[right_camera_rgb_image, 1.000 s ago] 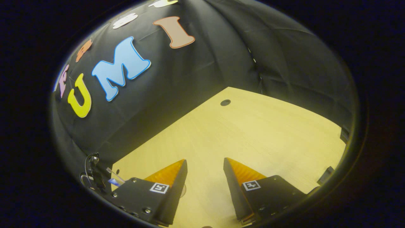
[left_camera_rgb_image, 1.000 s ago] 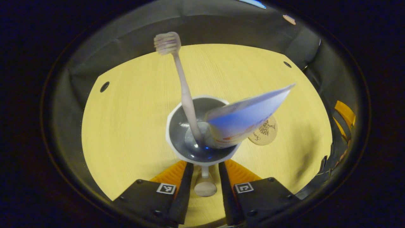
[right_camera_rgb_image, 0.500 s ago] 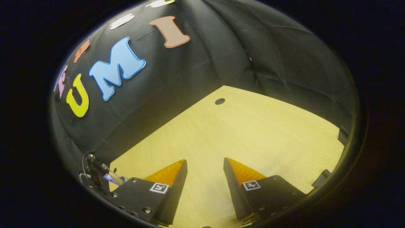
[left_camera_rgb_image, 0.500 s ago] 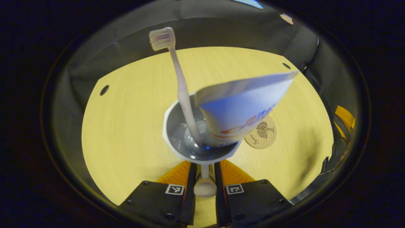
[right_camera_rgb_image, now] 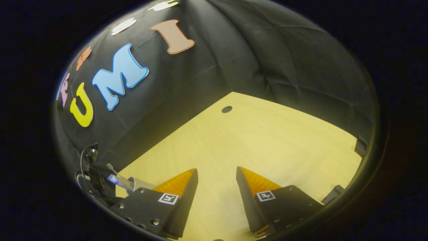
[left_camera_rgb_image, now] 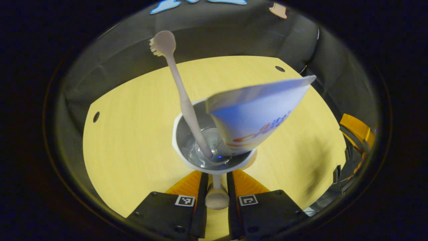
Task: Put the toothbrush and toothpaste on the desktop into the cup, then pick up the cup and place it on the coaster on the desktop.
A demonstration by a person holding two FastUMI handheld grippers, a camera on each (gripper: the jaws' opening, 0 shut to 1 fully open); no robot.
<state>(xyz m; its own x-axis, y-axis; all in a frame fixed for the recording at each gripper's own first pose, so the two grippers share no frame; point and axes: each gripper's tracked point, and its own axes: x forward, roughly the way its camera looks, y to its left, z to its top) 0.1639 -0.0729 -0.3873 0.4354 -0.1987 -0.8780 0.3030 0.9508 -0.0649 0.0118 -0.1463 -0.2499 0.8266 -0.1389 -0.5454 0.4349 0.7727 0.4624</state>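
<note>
A white cup (left_camera_rgb_image: 175,140) with a grey inside holds a pale toothbrush (left_camera_rgb_image: 182,97), head up, and a blue and white toothpaste tube (left_camera_rgb_image: 257,110) leaning right. My left gripper (left_camera_rgb_image: 217,175) is shut on the cup's handle (left_camera_rgb_image: 217,198), one finger on each side. A thin sliver of the round wooden coaster (left_camera_rgb_image: 251,161) peeks out from behind the cup's right lower rim. My right gripper (right_camera_rgb_image: 216,172) stands open over bare desktop (right_camera_rgb_image: 267,140) with nothing between its fingers. In the right gripper view the cup (right_camera_rgb_image: 137,183) shows small at the lower left.
The yellow wooden desktop (left_camera_rgb_image: 133,134) has small dark holes near its corners, one at the left (left_camera_rgb_image: 96,116) and one at the far right (left_camera_rgb_image: 280,69). Black cloth walls close it in. The other gripper (left_camera_rgb_image: 356,130) shows at the right edge.
My left gripper closed on the cup's handle and carried the cup toward the coaster, which is now almost hidden behind it. The toothbrush turned in the cup. My right gripper barely moved.
</note>
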